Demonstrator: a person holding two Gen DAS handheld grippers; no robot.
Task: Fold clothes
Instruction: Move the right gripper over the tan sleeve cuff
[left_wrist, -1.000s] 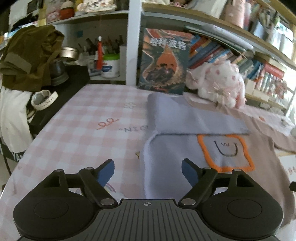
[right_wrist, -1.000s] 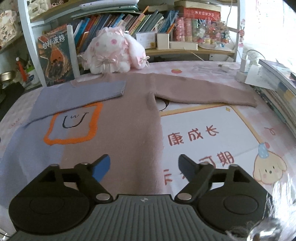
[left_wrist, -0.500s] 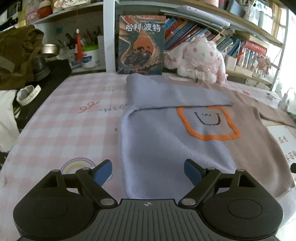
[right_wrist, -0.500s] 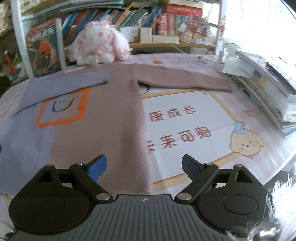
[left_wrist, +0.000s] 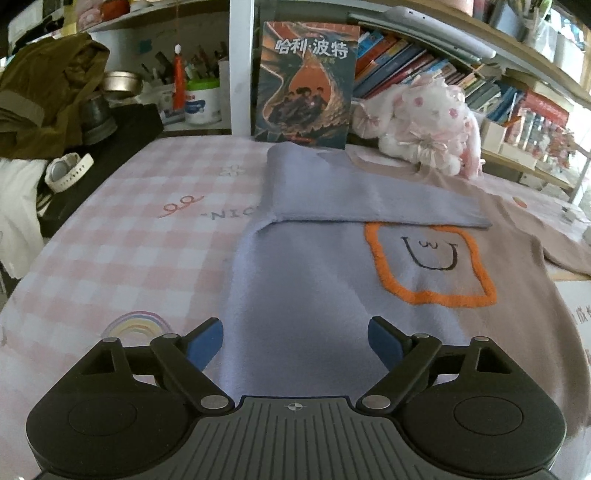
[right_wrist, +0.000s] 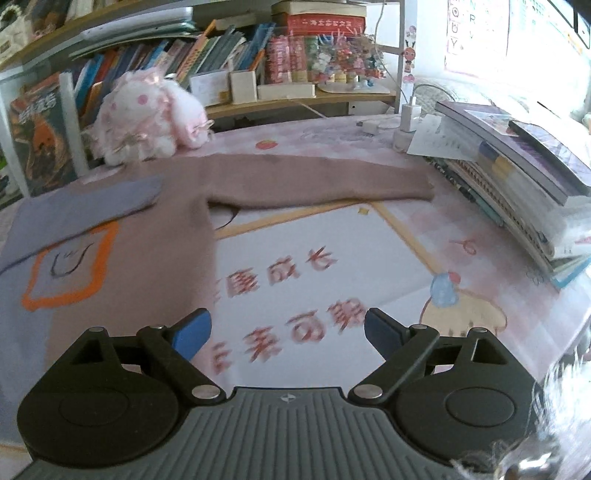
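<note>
A sweater (left_wrist: 314, 280), lavender on one half and dusty pink on the other, lies flat on the table with an orange-outlined smiley patch (left_wrist: 428, 266). Its lavender sleeve (left_wrist: 369, 199) is folded across the chest. The pink sleeve (right_wrist: 317, 181) stretches out flat to the right. My left gripper (left_wrist: 295, 341) is open and empty, hovering over the lavender hem. My right gripper (right_wrist: 286, 334) is open and empty, above the table mat just right of the sweater's pink body (right_wrist: 147, 258).
A plush bunny (left_wrist: 424, 122) and an upright book (left_wrist: 306, 81) stand at the back by the shelves. A book stack (right_wrist: 524, 184) lies at the right, a charger (right_wrist: 408, 118) behind it. Brown clothing (left_wrist: 44, 92) and a watch (left_wrist: 68, 171) sit at the left.
The left gripper has drawn back and swung right to centre on the lavender hem. The right gripper has shifted right, off the pink body and over the mat. Both stayed open.
</note>
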